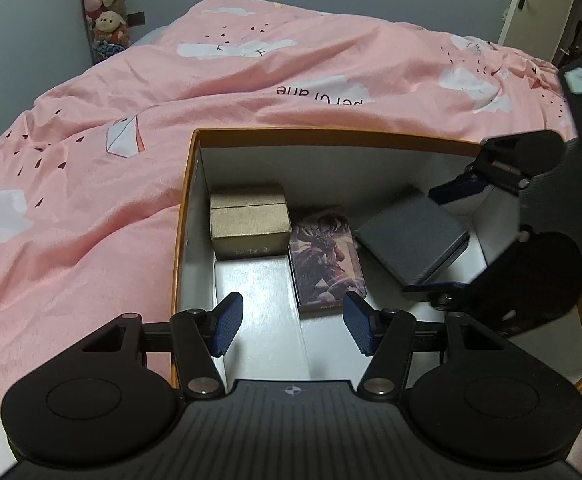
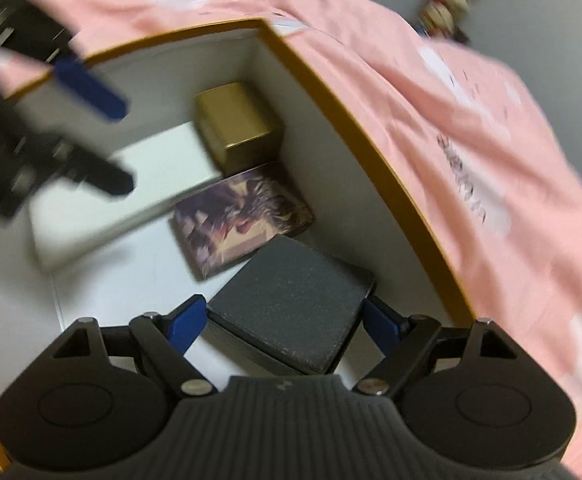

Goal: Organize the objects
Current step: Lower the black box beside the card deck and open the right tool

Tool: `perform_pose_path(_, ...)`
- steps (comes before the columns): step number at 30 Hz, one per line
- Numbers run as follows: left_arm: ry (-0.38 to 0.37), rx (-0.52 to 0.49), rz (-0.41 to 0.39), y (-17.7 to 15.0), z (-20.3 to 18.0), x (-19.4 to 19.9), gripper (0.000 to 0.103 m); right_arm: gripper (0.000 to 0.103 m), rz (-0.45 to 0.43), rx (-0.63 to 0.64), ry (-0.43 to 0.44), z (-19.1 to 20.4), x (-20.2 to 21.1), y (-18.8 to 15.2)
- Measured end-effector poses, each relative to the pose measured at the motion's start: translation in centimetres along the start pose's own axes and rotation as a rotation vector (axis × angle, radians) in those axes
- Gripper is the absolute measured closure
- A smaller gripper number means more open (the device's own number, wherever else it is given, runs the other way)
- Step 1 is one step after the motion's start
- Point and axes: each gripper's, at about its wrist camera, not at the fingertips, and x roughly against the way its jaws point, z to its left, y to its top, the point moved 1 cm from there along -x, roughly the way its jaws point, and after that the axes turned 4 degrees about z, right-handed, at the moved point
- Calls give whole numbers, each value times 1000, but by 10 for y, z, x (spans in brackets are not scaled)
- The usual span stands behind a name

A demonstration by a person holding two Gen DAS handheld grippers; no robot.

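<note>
1. Right wrist view shows the right gripper [image 2: 285, 322] clamped on a flat dark grey box [image 2: 291, 312], its blue pads [image 2: 187, 322] pressing the two opposite side edges.
2. That grey box is held tilted inside a big open box [image 2: 331, 92] with an orange rim and white walls, near the wall on the right of this view; whether its far corner rests on the floor of the big box I cannot tell.
3. Its long axis is hard to judge, as it looks nearly square; its broad face points up toward the camera.
4. Just beyond it lies a flat picture box [image 2: 243, 220], face up, and past that a small brown carton [image 2: 237, 124] sits in the far corner.
5. A long white box [image 1: 257, 312] lies beside the picture box, below the left gripper [image 1: 293, 326], whose jaws are spread apart and grip nothing.
6. The big box rests on a bed under a rumpled pink quilt [image 1: 131, 92] printed with white clouds.
7. Grey walls stand behind the bed, with a column of plush toys [image 1: 103, 4] at the far left and a pale door [image 1: 531, 4] at the far right.
</note>
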Motion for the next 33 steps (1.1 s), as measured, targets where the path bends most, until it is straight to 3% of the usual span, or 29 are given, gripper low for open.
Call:
perform_pose_path(8,9,-17,-37,-3,-3,-2,35,18,62,-380,-18,-9,-15,-5)
perform_pose_path(10,10,-15,-48,-4,-4,-1,35,18,38,-433,-4,-11,-16,-7)
perform_pose_path(23,2,-12,-86,-11,-6,1,35,13,-33,-499,47,-18,-19,-11)
perform_pose_path(29,-5,-18,-87,-13,-7,2,35,9,1,-471,55,-15,-3,-15)
perform_pose_path(31,-3,-25,-88,-14,-8,2,35,11,23,-440,51,-10,0,-17)
perform_pose_path(33,-7,-27,-86,-15,-9,1,35,20,47,-399,41,-4,0,-18)
